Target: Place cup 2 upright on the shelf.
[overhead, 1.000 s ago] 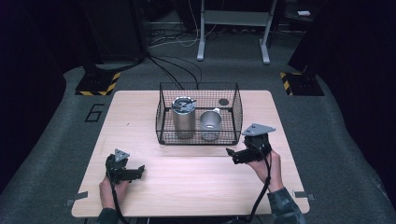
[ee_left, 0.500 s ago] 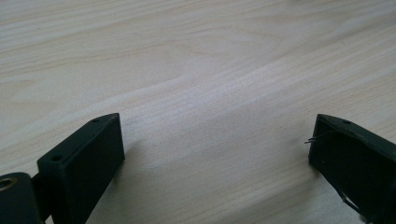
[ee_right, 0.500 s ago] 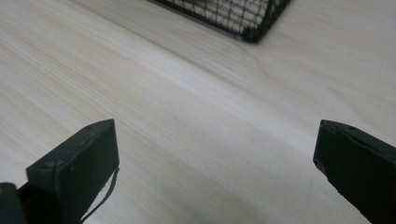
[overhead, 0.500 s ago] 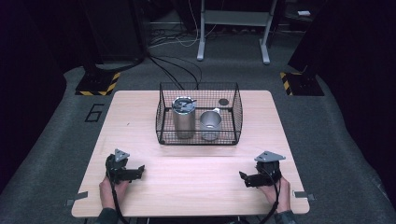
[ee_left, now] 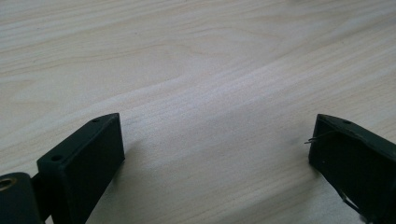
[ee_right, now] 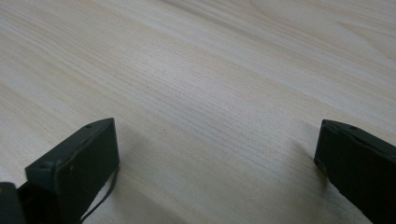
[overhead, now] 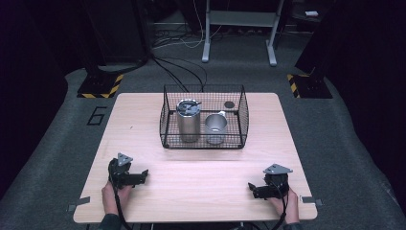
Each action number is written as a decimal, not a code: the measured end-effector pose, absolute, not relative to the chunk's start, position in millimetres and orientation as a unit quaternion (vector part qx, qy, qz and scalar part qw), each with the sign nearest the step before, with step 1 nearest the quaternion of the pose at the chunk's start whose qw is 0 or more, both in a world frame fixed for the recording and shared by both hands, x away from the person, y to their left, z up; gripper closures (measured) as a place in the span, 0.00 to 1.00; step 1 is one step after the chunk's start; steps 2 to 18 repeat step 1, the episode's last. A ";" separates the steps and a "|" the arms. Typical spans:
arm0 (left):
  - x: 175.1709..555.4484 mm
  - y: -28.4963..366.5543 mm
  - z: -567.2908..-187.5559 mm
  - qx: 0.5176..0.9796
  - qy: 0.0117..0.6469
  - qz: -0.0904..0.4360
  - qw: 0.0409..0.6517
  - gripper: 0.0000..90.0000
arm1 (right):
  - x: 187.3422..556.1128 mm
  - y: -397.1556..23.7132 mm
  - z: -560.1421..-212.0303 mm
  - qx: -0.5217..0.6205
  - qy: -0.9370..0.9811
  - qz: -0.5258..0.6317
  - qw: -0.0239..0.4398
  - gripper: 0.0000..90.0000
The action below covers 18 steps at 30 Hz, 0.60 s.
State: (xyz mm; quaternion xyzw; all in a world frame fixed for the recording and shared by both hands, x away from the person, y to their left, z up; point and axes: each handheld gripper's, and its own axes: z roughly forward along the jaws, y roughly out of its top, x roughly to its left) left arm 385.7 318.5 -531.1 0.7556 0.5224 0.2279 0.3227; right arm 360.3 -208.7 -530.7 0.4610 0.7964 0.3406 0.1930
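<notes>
A: The pale wooden table (overhead: pixel 196 167) sits in a dark room. Grippers?

B: The left gripper (overhead: pixel 142 175) and right gripper (overhead: pixel 251 188) rest low, jaws wide apart, empty.

A: And ahead of them?

B: The black wire basket (overhead: pixel 165 120) holds a tall steel tumbler (overhead: pixel 187 122) and, probably, a small metal mug (overhead: pixel 216 126).
</notes>
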 end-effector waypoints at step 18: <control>385.7 318.5 -531.1 0.756 0.523 0.228 0.322 0.03 | 360.2 -209.7 -530.6 0.456 0.800 0.340 0.192 0.00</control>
